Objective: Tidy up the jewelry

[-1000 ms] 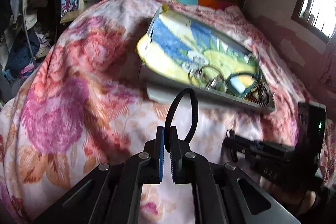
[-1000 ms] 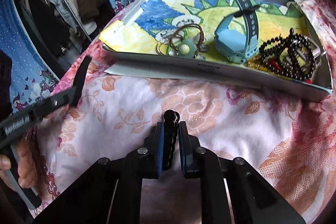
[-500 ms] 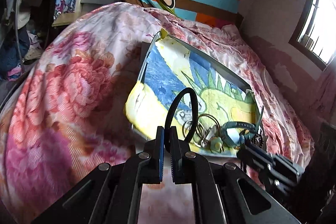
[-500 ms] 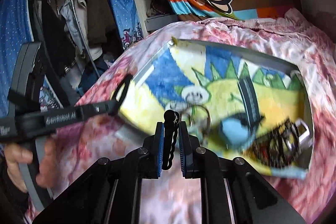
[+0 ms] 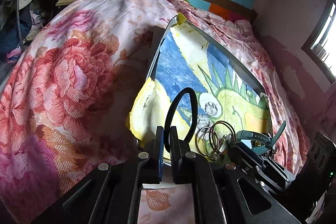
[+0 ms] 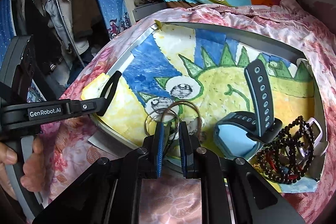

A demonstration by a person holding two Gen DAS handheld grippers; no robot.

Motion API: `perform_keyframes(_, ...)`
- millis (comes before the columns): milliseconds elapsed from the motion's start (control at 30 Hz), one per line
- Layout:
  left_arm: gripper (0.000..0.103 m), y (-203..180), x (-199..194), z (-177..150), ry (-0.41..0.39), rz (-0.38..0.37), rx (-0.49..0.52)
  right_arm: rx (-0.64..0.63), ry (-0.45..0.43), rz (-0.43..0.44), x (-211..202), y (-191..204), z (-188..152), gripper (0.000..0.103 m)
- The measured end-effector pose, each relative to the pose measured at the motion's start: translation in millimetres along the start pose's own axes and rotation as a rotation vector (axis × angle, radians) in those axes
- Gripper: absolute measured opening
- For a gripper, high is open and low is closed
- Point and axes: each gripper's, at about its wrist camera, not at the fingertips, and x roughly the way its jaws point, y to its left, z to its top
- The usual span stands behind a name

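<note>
My left gripper (image 5: 167, 135) is shut on a black hair tie (image 5: 181, 110), whose loop stands up over the near left corner of the silver tray (image 5: 154, 60). From the right wrist view the left gripper (image 6: 92, 107) and the hair tie (image 6: 112, 85) show at the tray's left edge. The right gripper (image 6: 171, 138) hangs over the near rim, narrowly shut on a dark beaded strand (image 6: 167, 141), which is hard to make out against the metal rings (image 6: 184, 106) behind. Right of it lie a blue watch (image 6: 235, 140) and black bead bracelets (image 6: 287, 144).
A painted paper (image 6: 220, 81) lines the tray (image 6: 126, 49), which rests on a floral bedspread (image 5: 73, 77). A white watch (image 6: 317, 133) sits at the far right corner. A hand (image 6: 31, 167) holds the left gripper. Hanging clothes crowd the left.
Both grippers have come in from the bedspread to the tray's near edge, each still holding its piece. The right one has also risen a little.
</note>
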Motion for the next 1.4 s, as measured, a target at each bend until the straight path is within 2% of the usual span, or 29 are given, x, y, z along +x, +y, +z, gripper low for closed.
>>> perform_keyframes(100, 0.008, -1.3, 0.3, -0.7, -0.001, -0.002, 0.019, -0.013, -0.006, -0.006, -4.5, 0.6, -1.3, 0.018)
perform_keyframes(167, 0.011, -1.5, 0.4, -0.6, 0.003, -0.013, 0.020, -0.030, -0.021, -0.018, -10.2, 1.3, -2.6, 0.034)
perform_keyframes(233, 0.020, -3.5, -2.0, -0.9, -0.005, -0.020, 0.026, -0.048, -0.052, -0.033, -20.6, 2.7, -4.1, 0.041)
perform_keyframes(400, 0.036, -8.5, -15.6, -4.8, -0.031, -0.003, 0.043, -0.087, -0.116, -0.070, -48.7, 5.6, -3.1, 0.042)
perform_keyframes(467, 0.047, -8.1, -27.3, -7.2, -0.057, 0.000, 0.034, -0.087, -0.154, -0.080, -64.6, 4.8, -3.4, 0.055)
perform_keyframes(533, 0.073, -8.5, -46.0, -10.3, -0.120, 0.025, 0.023, -0.075, -0.188, -0.078, -81.1, 3.2, -3.2, 0.060)
perform_keyframes(600, 0.084, -11.5, -69.5, -14.5, -0.206, 0.036, 0.025, -0.062, -0.217, -0.080, -96.7, 2.7, -3.4, 0.067)
perform_keyframes(667, 0.092, -15.6, -88.7, -18.9, -0.259, 0.041, 0.040, -0.051, -0.255, -0.078, -115.9, 2.3, -5.1, 0.079)
perform_keyframes(733, 0.101, -21.6, -109.2, -27.4, -0.315, 0.058, 0.059, -0.047, -0.285, -0.080, -132.0, 3.4, -7.0, 0.085)
perform_keyframes(767, 0.102, -24.3, -117.9, -32.8, -0.340, 0.063, 0.074, -0.047, -0.303, -0.077, -142.5, 4.0, -8.5, 0.089)
perform_keyframes(933, 0.103, -36.6, -144.7, -56.2, -0.386, 0.109, 0.151, -0.054, -0.372, -0.084, -180.3, 11.1, -17.9, 0.092)
perform_keyframes(1033, 0.103, -39.2, -161.9, -76.7, -0.419, 0.131, 0.169, -0.053, -0.415, -0.088, -201.1, 16.1, -28.4, 0.100)
perform_keyframes(1267, 0.103, -36.0, -212.9, -122.1, -0.522, 0.169, 0.185, -0.082, -0.468, -0.072, -240.7, 33.0, -61.7, 0.100)
perform_keyframes(1400, 0.103, -30.6, -234.1, -152.3, -0.549, 0.199, 0.181, -0.095, -0.481, -0.056, -257.6, 39.7, -84.0, 0.101)
